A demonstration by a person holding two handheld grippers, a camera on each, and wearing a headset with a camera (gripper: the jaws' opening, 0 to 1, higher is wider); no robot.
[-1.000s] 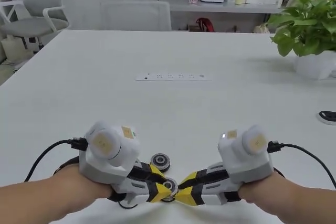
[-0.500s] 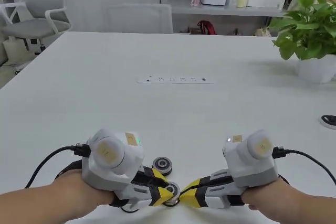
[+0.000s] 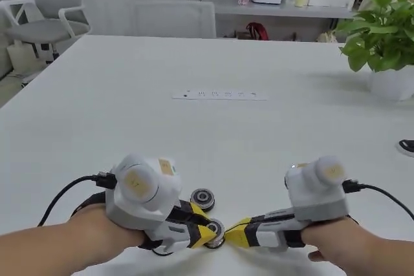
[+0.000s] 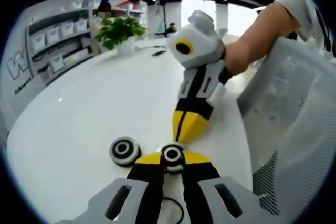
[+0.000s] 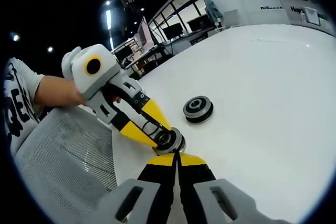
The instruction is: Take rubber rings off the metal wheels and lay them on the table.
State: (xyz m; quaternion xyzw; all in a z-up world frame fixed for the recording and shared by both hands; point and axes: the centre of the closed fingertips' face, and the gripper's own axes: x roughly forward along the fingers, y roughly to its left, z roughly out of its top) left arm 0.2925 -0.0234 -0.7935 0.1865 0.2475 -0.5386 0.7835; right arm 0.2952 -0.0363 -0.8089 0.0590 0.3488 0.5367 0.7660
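Where the two grippers meet, close to the near edge of the table [image 3: 213,140], sits the metal wheel [image 3: 213,231] with its dark rubber ring [image 5: 180,142] round the rim. The left gripper [image 3: 204,234] has its yellow tips pressed against opposite sides of the wheel, pinching it firmly. The right gripper [image 3: 236,232] comes in from the right with its jaws pressed together and the tips touching the wheel's rim. Whether they have nipped the ring's edge between them is hard to make out.

I'd judge the wheel hard, smooth and weighty for its size. It is likely to spin or slip in a light pinch, so a grip across its body suits it. The ring looks soft, stretchy and snug in its seat. It is best caught at the outer edge, lifted over the lip and peeled round, and it may snap back if let go early.

Just beyond and a little left, a second wheel [image 3: 202,198] lies flat with its ring on, apart from both grippers. A potted plant [image 3: 381,37] stands at the far right.
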